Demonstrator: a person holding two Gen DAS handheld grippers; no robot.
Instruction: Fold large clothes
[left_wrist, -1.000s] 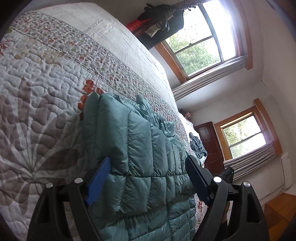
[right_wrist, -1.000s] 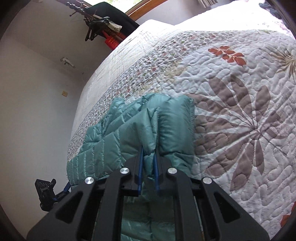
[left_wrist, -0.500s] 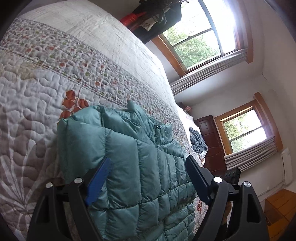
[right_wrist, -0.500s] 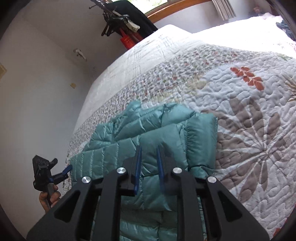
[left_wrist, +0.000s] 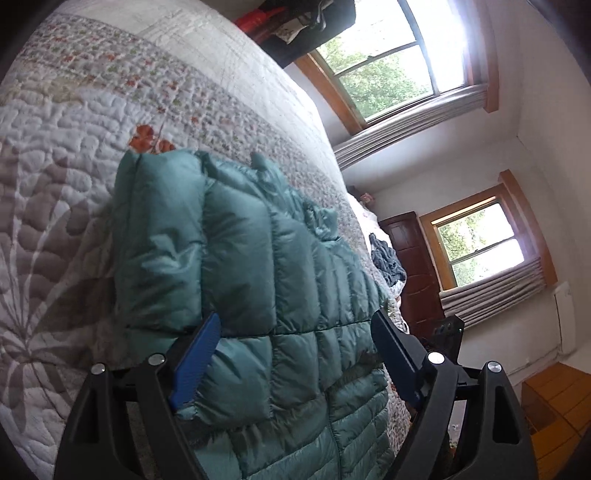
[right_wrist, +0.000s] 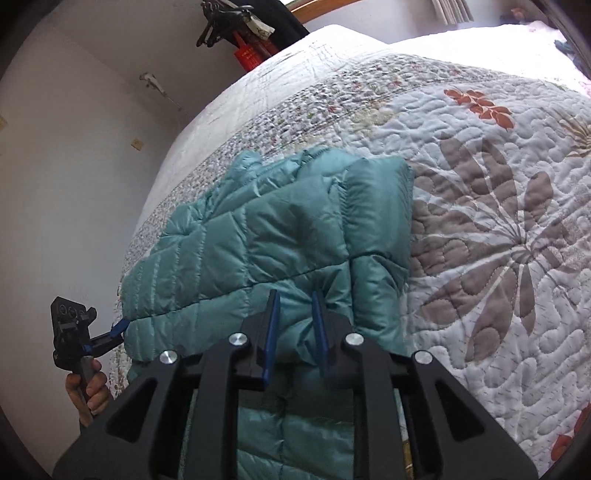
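Observation:
A teal quilted puffer jacket (left_wrist: 258, 280) lies on the quilted floral bedspread (left_wrist: 55, 192), its top part folded down over the body. My left gripper (left_wrist: 293, 352) is open wide and hovers low over the jacket, which spans the gap between its blue pads. In the right wrist view the jacket (right_wrist: 288, 236) shows the folded edge at the right. My right gripper (right_wrist: 295, 326) stands partly open, with a pucker of jacket fabric between its fingers. The left gripper (right_wrist: 107, 332) appears there at the jacket's left edge, held by a hand (right_wrist: 88, 391).
The bedspread (right_wrist: 498, 221) stretches wide to the right of the jacket. A dark heap of clothes (left_wrist: 386, 258) lies further along the bed. Behind it are two windows (left_wrist: 399, 62), a brown door (left_wrist: 413, 258) and hanging clothes (right_wrist: 243, 22).
The right gripper's fingers have spread apart from their pinch on the jacket fold. The folded top of the jacket now lies flatter on the body. Both grippers have drawn back slightly.

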